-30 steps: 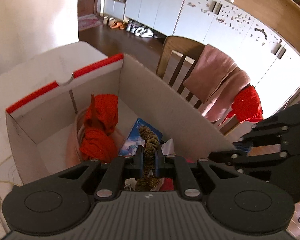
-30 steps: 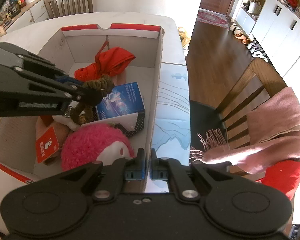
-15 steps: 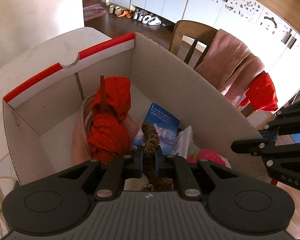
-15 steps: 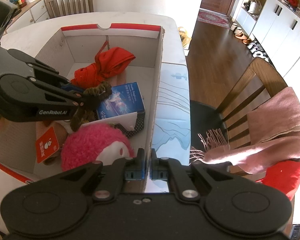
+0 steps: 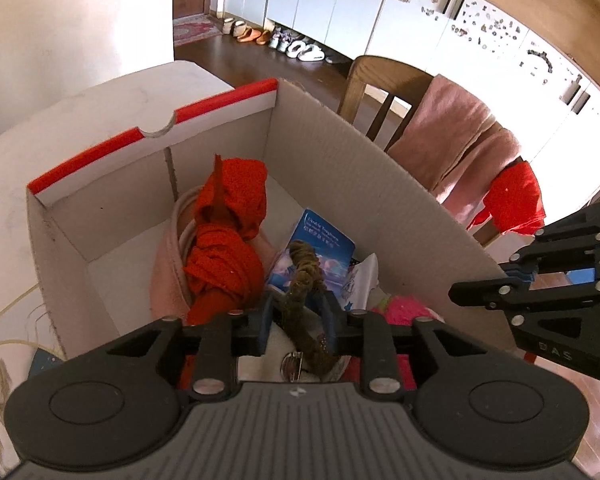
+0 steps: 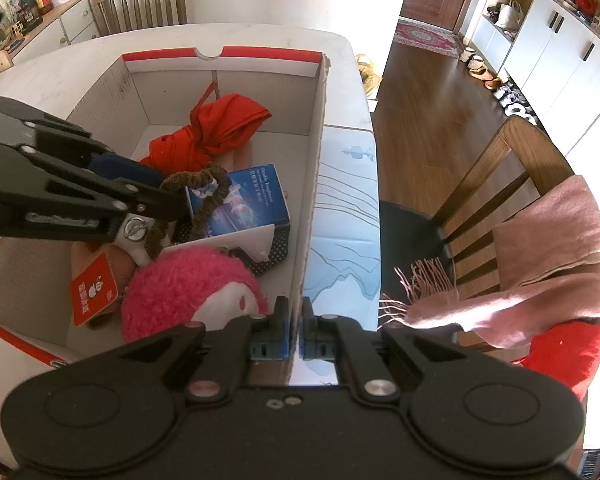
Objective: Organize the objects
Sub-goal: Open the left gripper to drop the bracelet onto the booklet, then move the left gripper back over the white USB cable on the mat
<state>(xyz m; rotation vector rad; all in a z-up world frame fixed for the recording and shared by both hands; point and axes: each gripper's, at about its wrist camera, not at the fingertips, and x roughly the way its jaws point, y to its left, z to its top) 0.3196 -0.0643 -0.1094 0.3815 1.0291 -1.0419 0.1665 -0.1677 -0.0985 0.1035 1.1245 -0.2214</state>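
White table (image 5: pixel 80 120) carries the cardboard box (image 5: pixel 340 152). From the left wrist, the left tool (image 5: pixel 298 316) has just been opening, and the brown braided cord (image 5: pixel 306 280) stands loose between its jaws above the blue packet (image 5: pixel 320 240); open wider, then lift straight. From the right wrist, the right tool (image 6: pixel 296 324) is closed on the box wall and should hold it steady.

Wooden chair (image 6: pixel 496 184) at 3 o'clock, pink scarf (image 6: pixel 548 256) draped over its back; shoes (image 5: pixel 284 40) at 12 o'clock.
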